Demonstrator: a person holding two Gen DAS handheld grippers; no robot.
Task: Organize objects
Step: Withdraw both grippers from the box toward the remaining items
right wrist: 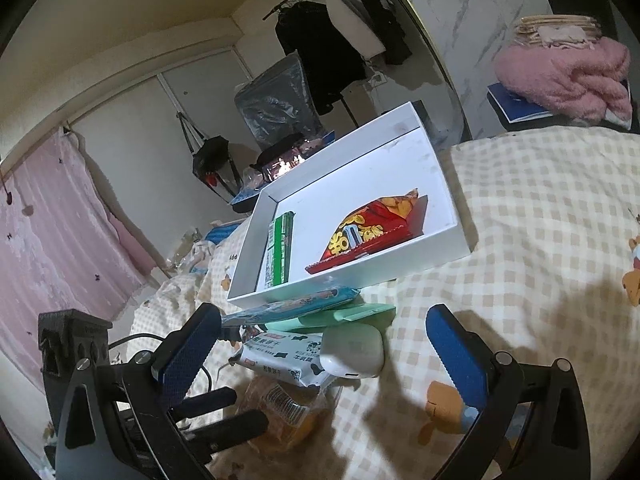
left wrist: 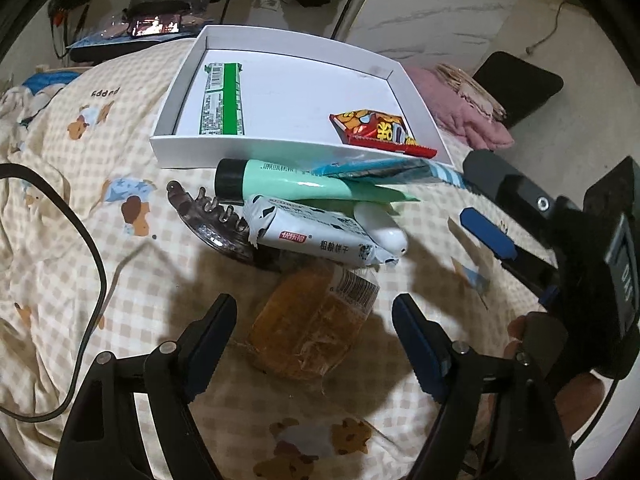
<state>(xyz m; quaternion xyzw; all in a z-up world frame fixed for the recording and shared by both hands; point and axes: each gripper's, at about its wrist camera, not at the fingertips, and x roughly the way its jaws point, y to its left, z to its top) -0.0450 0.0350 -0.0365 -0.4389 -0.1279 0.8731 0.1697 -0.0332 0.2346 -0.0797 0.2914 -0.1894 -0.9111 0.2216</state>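
A clear-wrapped bread (left wrist: 312,328) lies on the checked bedcover between the fingers of my left gripper (left wrist: 314,312), which is open, with a gap on each side. Beyond it are piled a white biscuit pack (left wrist: 312,236), a white earbud case (left wrist: 380,232), a mint tube (left wrist: 288,184), a blue wrapper (left wrist: 384,170) and a brown hair claw (left wrist: 212,220). The white tray (left wrist: 280,152) holds a green pack (left wrist: 224,100) and a red snack bag (left wrist: 380,128). My right gripper (right wrist: 322,316) is open and holds nothing, just short of the earbud case (right wrist: 352,352).
A black cable (left wrist: 92,264) loops over the bedcover at the left. A pink blanket (right wrist: 568,80) lies past the bed's far right edge. A clothes rack (right wrist: 332,40) and a pink curtain (right wrist: 52,220) stand behind.
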